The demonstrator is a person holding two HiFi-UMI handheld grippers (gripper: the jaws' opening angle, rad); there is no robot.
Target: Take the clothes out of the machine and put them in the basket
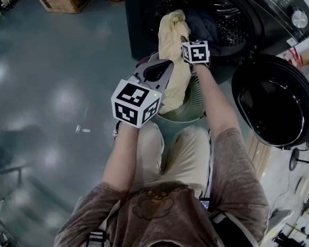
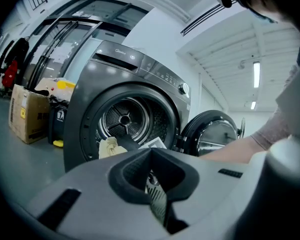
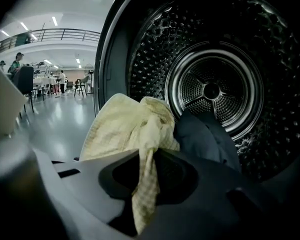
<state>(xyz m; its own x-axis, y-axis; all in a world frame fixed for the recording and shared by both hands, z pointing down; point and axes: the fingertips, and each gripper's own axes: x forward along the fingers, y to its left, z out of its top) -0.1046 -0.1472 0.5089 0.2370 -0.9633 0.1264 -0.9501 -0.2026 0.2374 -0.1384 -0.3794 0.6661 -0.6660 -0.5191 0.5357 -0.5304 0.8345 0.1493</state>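
Pinching the yellow cloth (image 1: pixel 172 40) with the right claw (image 3: pixel 150 156). Its jaws are clamped on a fold right at the mouth of the machine (image 1: pixel 247 14), and a checked strip hangs through the gap between them.

- Cloth's long axis runs from the drum lip toward the person and down. The top bunch is at the opening, and the lower end looks to be already draped into the basket (image 1: pixel 195 104).
- The basket sits on the floor directly under the opening, between the person's knees and the machine. From the right claw it lies back and down, not sideways.
- Judgement: the coming move is a short pull back and a drop. No swing is needed.
- Left claw (image 1: pixel 167 65) hovers over the basket, just beside the hanging part of the cloth. Its jaws look pressed together. A ribbed grey strip shows in the gap, and I can't tell what it is.
- The right hand is nearer the drum and the left is nearer the basket.
- A dark garment (image 3: pixel 205 139) is still in the drum, touching the cloth on its right. It could drag out with the pull.
- The door (image 1: pixel 275 104) is swung open on the right, clear of the path.
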